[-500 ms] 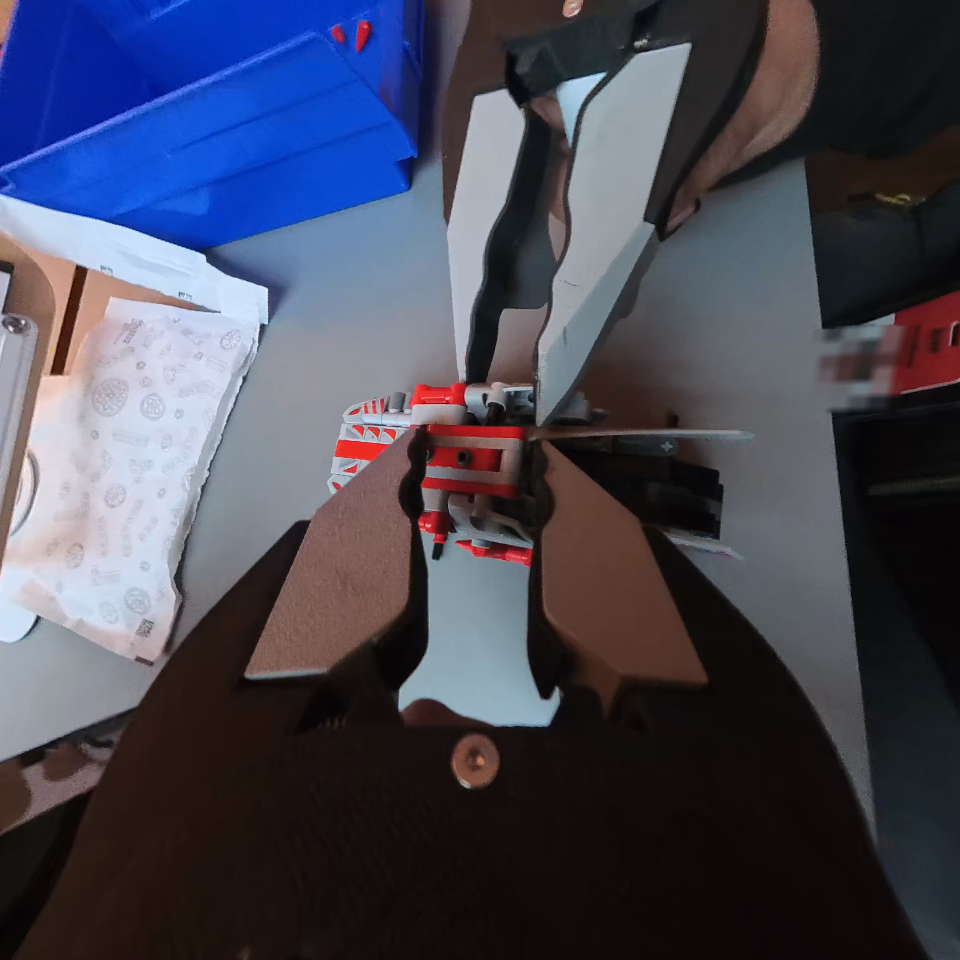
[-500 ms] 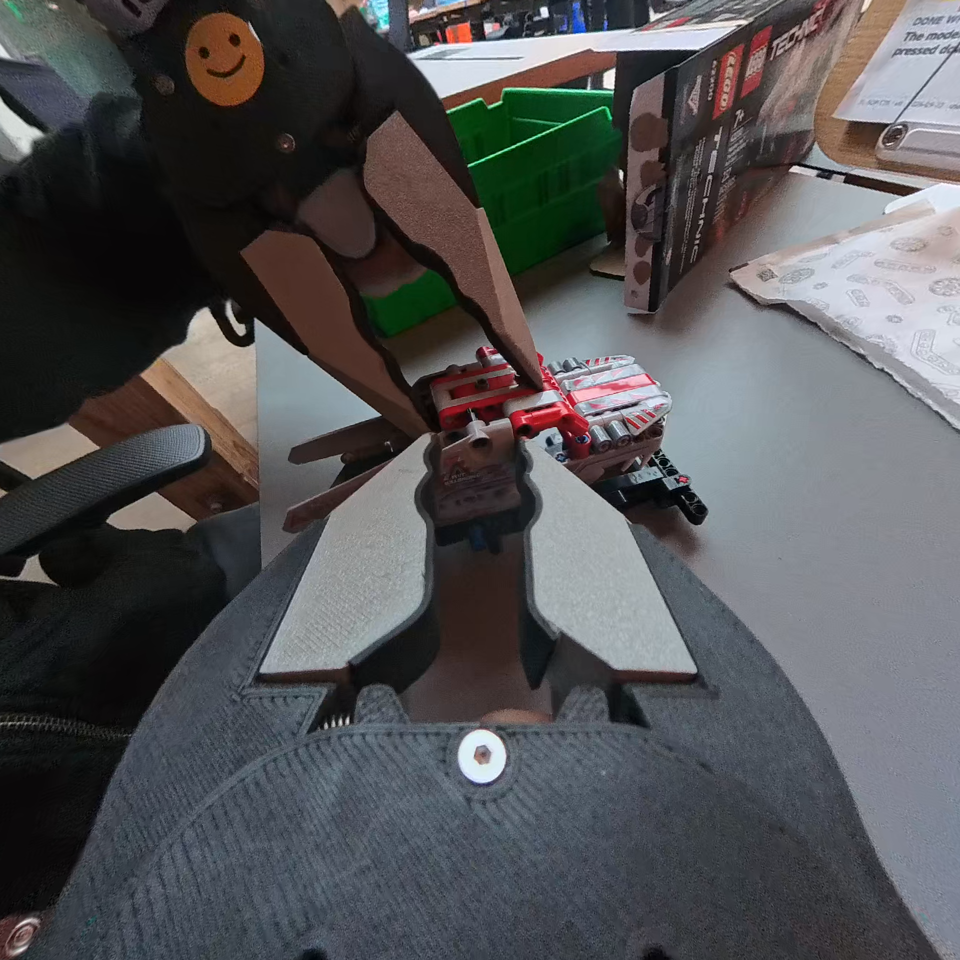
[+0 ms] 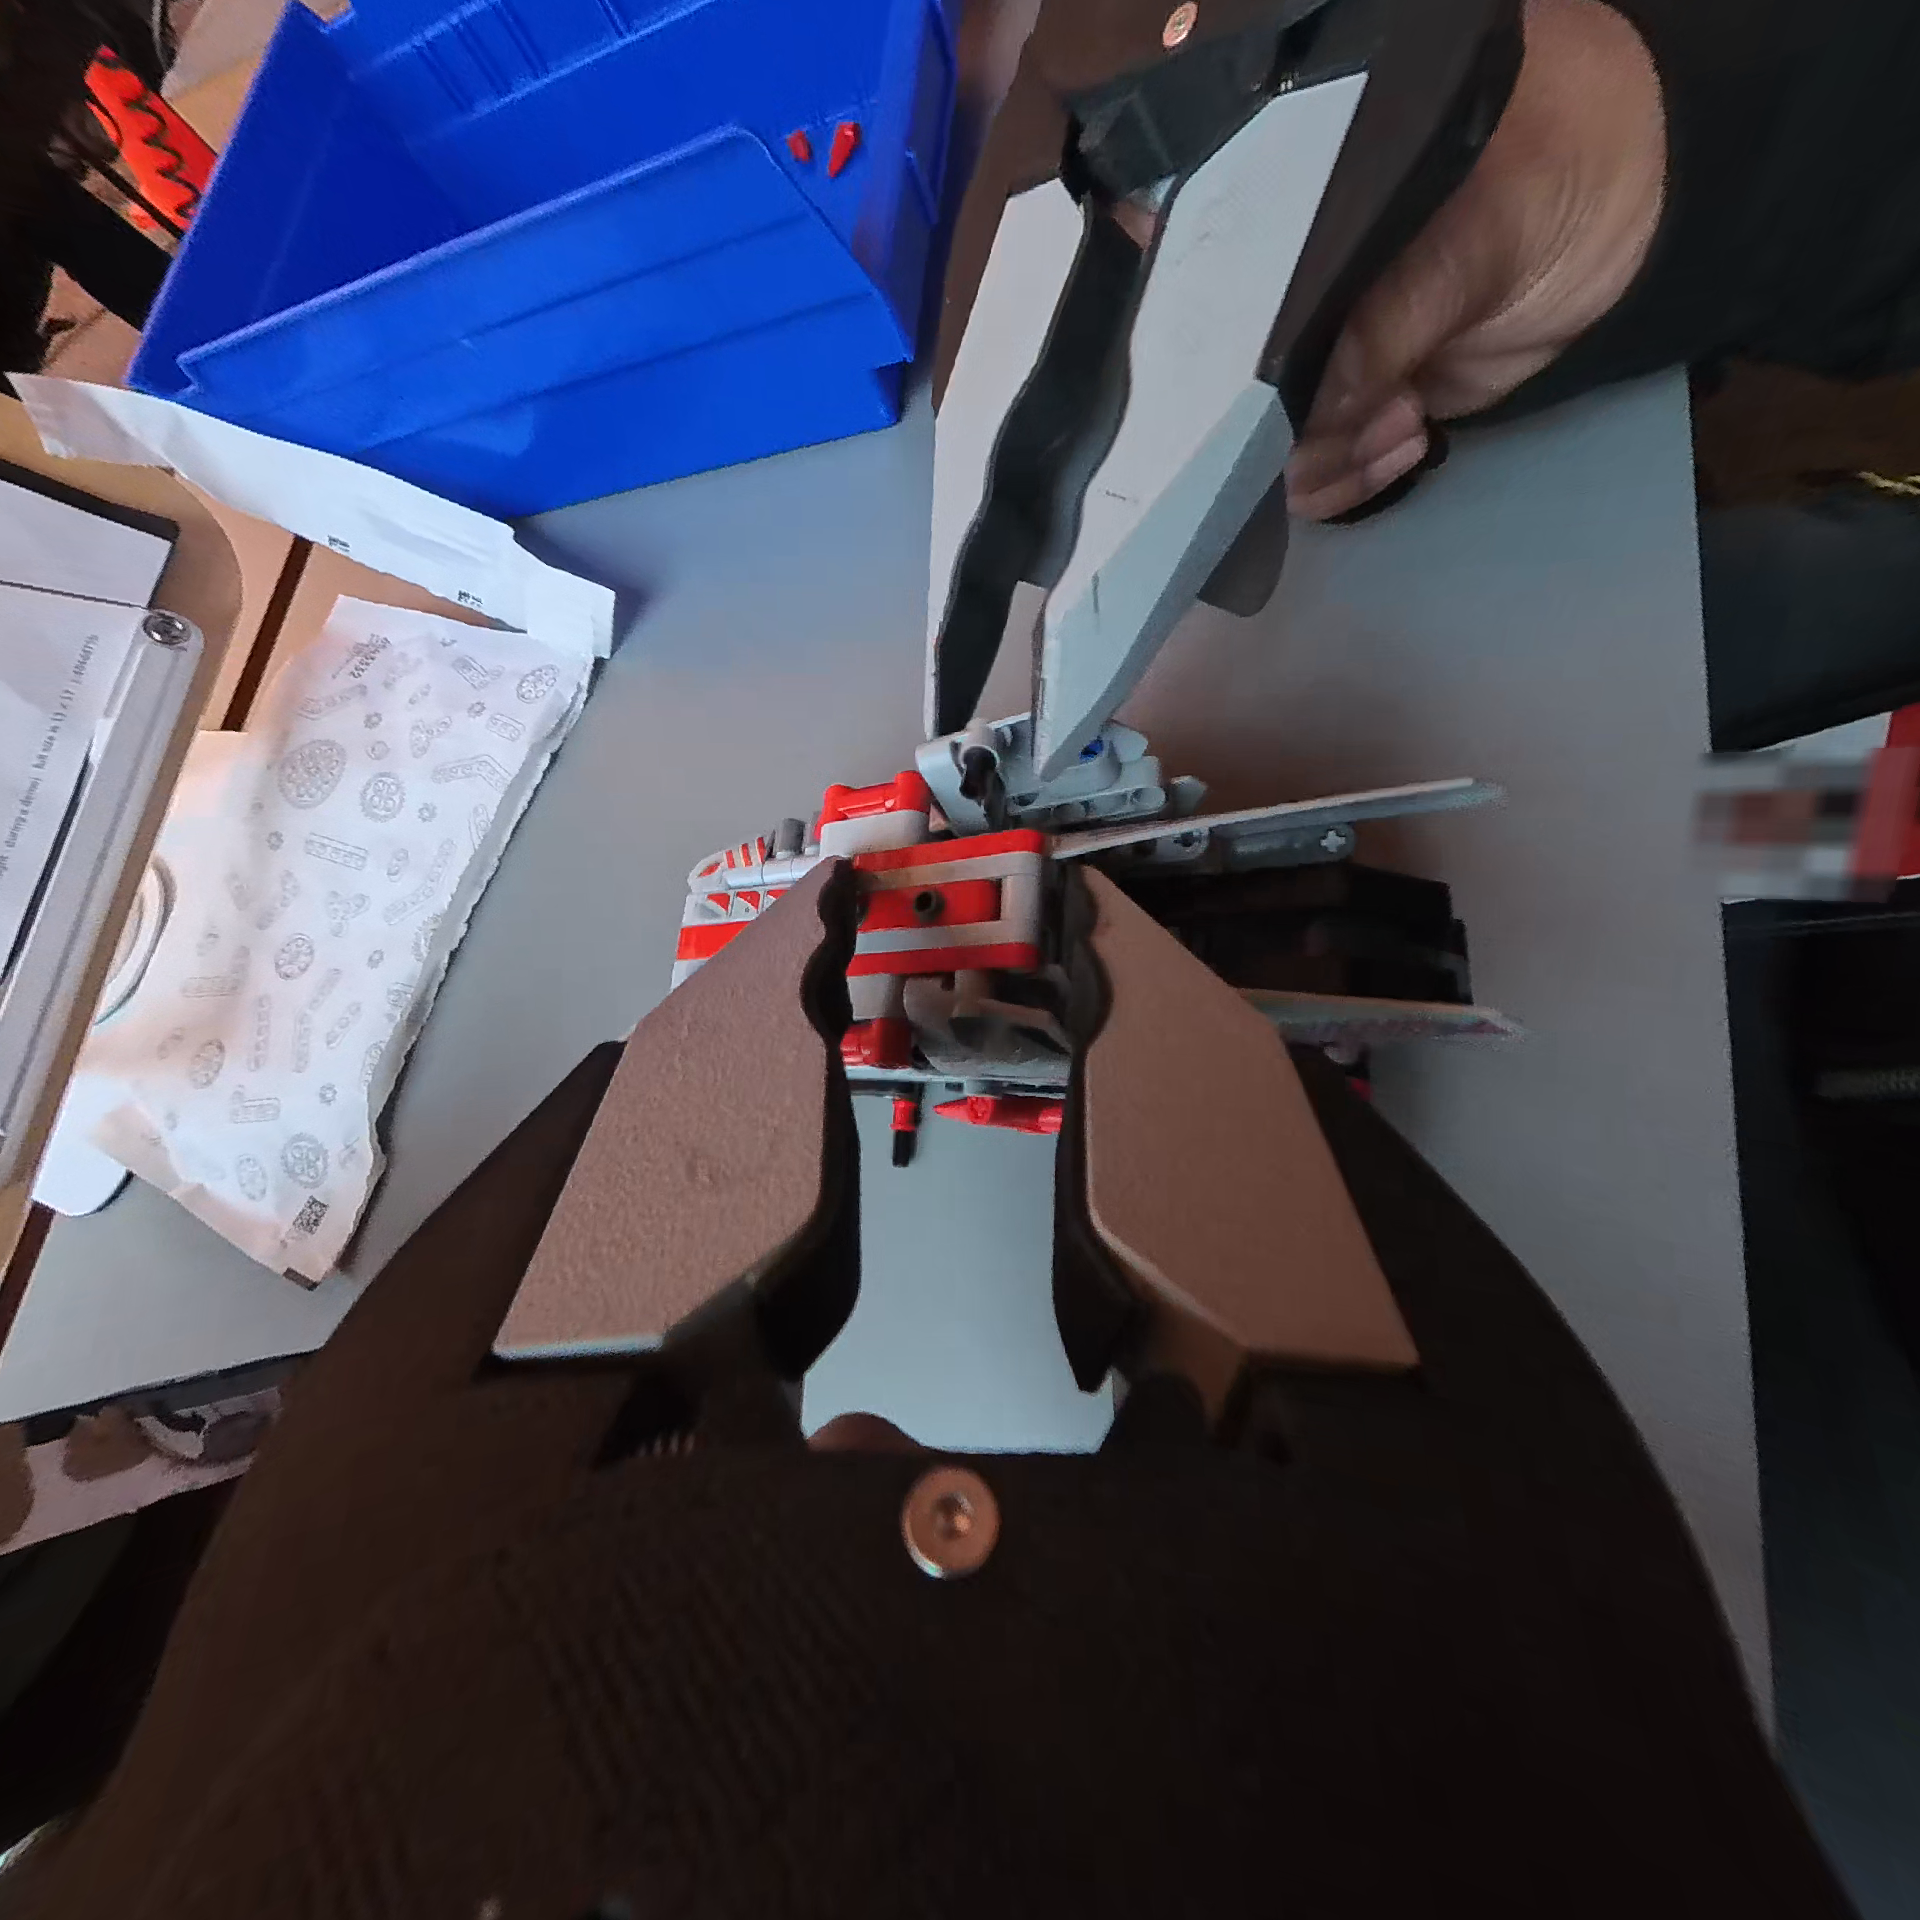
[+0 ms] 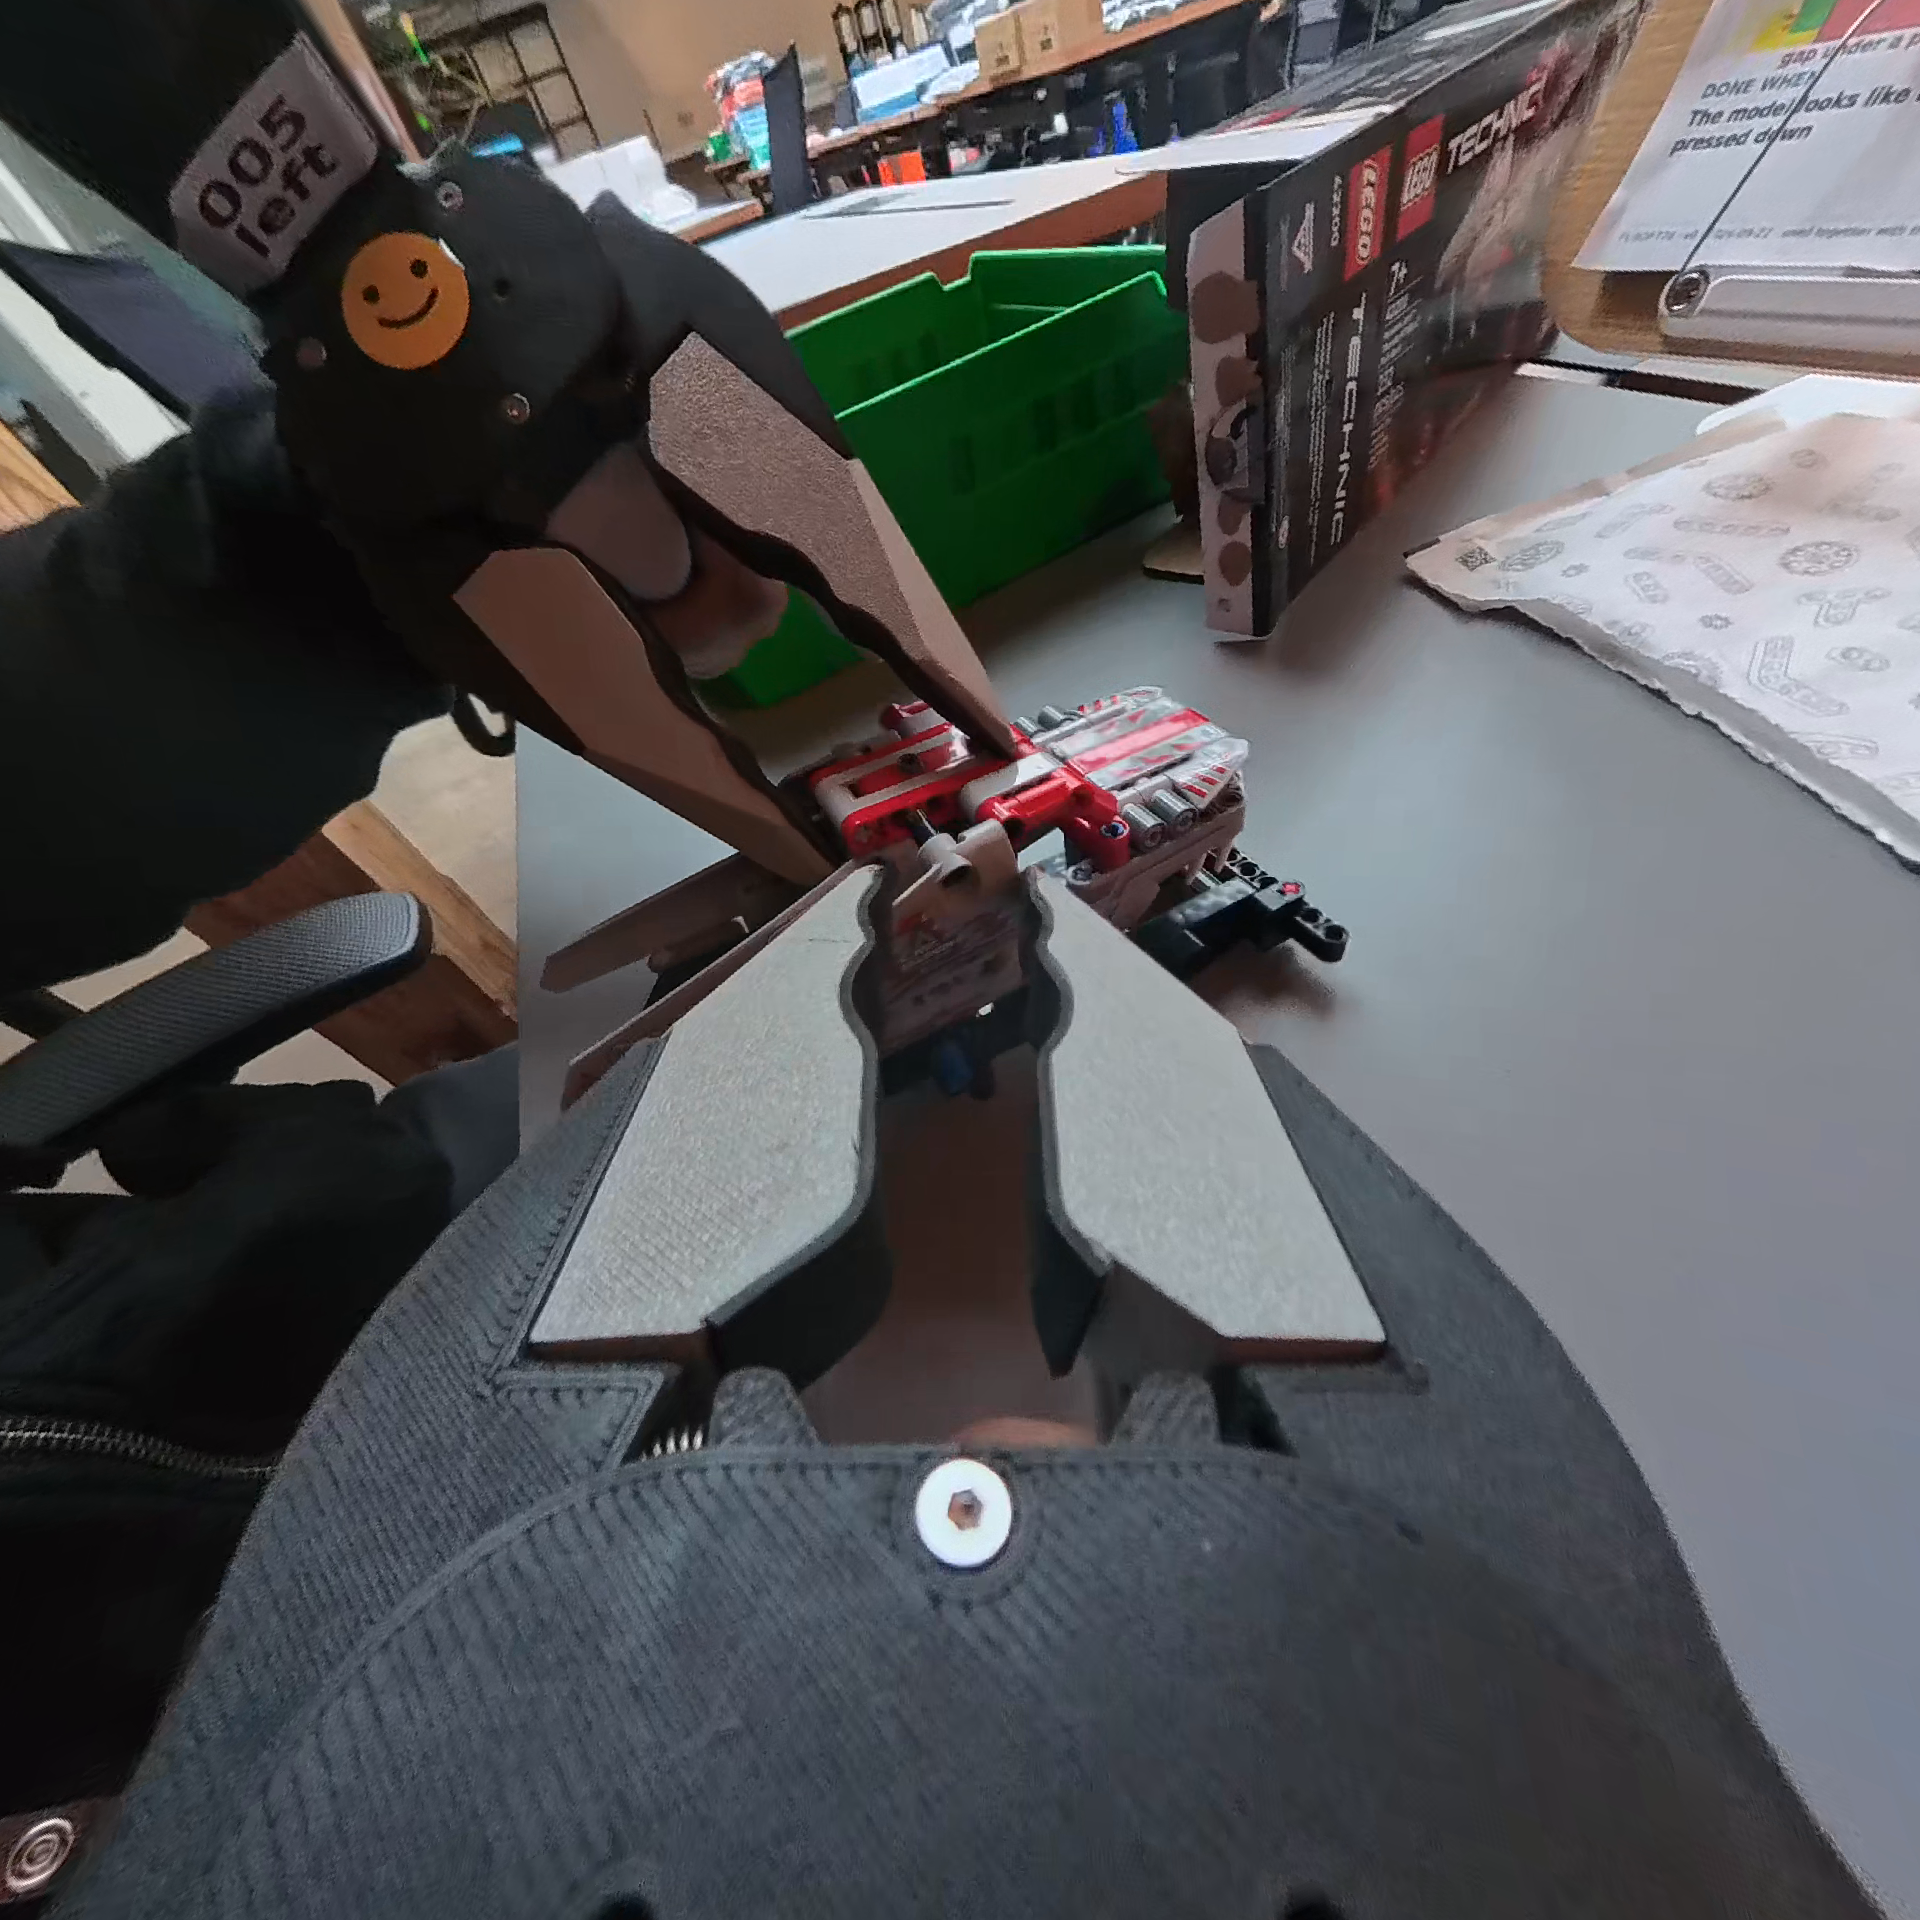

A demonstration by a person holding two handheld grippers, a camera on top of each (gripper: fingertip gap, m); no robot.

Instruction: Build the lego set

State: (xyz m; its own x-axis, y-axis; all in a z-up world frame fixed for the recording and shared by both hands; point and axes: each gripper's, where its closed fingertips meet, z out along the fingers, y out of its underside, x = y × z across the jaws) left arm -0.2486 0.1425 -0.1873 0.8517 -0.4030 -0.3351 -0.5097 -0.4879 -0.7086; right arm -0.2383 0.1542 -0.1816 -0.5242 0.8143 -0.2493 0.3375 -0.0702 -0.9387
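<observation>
**Both hand-held grippers clamped on the lego model**

Grey surface (image 3: 748, 582) carries everything. Blue bin (image 3: 582, 270) at far left in the left wrist view, two small red pieces (image 3: 824, 145) on its divider. Green bin (image 4: 997, 416) behind the model in the right wrist view, upright set box (image 4: 1382, 343) beside it at the surface edge. Printed paper bag (image 3: 322, 935) lies flat left of the model, white paper (image 3: 343, 509) partly tucked under it.

Lego model (image 3: 935, 914), red and grey with striped panels, sits mid-surface, between the two tools. Black beam piece (image 4: 1247, 914) sticks out at its base, resting on the surface.

Left hand-held gripper (image 3: 951, 935), brown fingers, clenched on the model's red block, one finger each side. Right hand-held gripper (image 4: 951, 935), grey fingers, grasping the grey sub-assembly (image 3: 1039, 774) at the model's far end; fingers nearly together around it. That grey part is touching the red block. In the left wrist view a person's hand (image 3: 1507, 343) is wrapped around the right tool's handle.
</observation>
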